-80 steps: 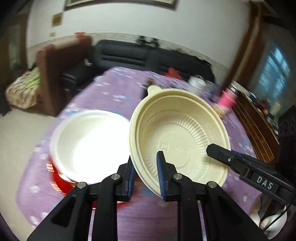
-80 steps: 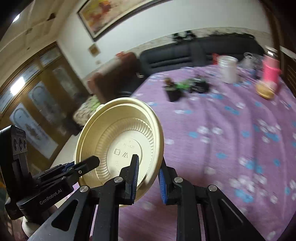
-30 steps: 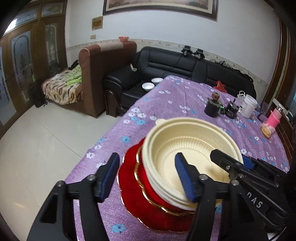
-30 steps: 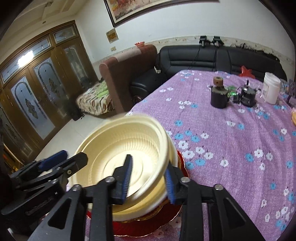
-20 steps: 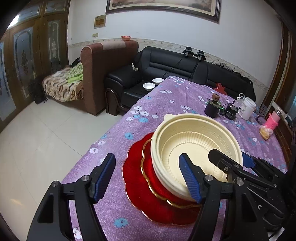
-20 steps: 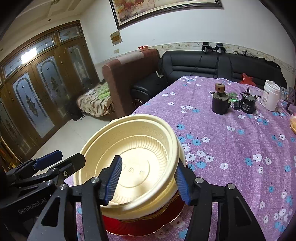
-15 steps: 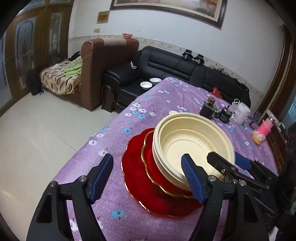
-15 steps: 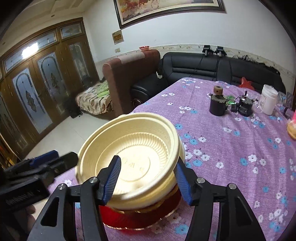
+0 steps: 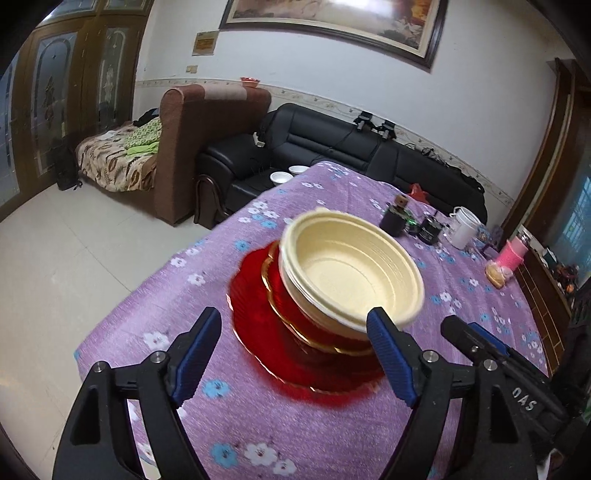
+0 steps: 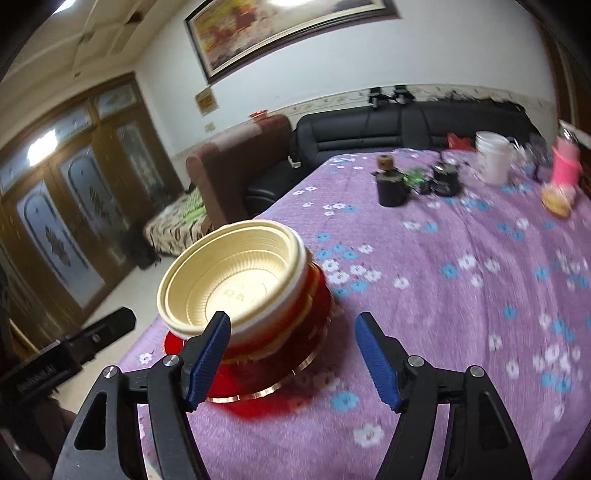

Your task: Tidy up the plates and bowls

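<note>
— Bowls [image 9: 351, 269]: where, and of what make?
— Cream plastic, round, ribbed inside, nested; they sit on red plates [image 9: 295, 332] with gilt scalloped rims, near the table's [image 9: 461, 406] front corner. Cloth: purple, printed with small white and blue flowers.
— Fingers?
— Left gripper [image 9: 295, 354] and right gripper [image 10: 291, 354]: both spread wide, having just been opening, blue ribbed pads gripping nothing; the stack lies beyond them.
— Room?
— Black leather sofa [image 9: 332, 147], brown armchair [image 9: 207, 140], pale tiled floor [image 9: 55, 240], framed painting [image 9: 332, 22] on a white wall.
</note>
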### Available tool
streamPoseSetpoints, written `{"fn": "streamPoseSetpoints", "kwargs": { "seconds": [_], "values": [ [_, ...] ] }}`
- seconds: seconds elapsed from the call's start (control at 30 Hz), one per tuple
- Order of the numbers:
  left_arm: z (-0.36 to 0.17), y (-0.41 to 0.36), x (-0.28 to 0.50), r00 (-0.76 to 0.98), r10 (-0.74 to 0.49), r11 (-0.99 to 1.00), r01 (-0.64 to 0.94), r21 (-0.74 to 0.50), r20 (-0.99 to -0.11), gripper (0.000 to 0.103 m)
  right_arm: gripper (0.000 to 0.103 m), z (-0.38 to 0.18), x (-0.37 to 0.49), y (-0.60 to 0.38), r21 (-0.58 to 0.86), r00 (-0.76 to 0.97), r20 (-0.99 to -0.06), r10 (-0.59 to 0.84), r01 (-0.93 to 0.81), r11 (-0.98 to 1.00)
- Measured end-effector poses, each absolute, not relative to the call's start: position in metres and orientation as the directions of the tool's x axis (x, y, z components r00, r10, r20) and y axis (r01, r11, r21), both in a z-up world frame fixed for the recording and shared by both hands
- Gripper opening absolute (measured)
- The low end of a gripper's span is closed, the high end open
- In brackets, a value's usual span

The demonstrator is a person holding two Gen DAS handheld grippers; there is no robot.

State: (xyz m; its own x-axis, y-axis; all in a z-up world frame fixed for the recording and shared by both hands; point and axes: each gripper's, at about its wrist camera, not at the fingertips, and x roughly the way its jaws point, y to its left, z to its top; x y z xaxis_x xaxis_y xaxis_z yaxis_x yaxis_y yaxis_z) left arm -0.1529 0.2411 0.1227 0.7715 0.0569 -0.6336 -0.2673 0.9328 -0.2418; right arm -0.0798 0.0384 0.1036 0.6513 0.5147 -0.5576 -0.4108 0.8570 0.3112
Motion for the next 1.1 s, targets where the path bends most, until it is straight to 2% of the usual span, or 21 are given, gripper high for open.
{"fn": "streamPoseSetpoints", "kwargs": {
  "seconds": [0.23,0.43,0.77,1.1],
  "values": [
    [0.105,0.213,-0.155,0.745,0.026,0.948,-0.230,-0.219,-0.667,0.081,0.076,0.084,-0.107,-0.007,0.380,0.679,-0.560,0.475,-0.299,0.875],
    [0.097,0.179,-0.163,0.753,0.061,0.970,-0.200,-0.139,-0.655,0.081,0.076,0.069,-0.134,-0.014,0.301,0.722,-0.571,0.389,-0.257,0.918],
    [0.081,0.134,-0.167,0.722,0.131,0.983,-0.186,-0.008,-0.679,0.086,0.077,0.042,-0.154,-0.001,0.225,0.687,-0.616,0.385,-0.315,0.922],
    [0.079,0.131,-0.160,0.710,0.132,0.982,-0.186,-0.004,-0.692,0.088,0.078,0.039,-0.155,-0.004,0.230,0.685,-0.618,0.386,-0.312,0.922]
  ]
}}
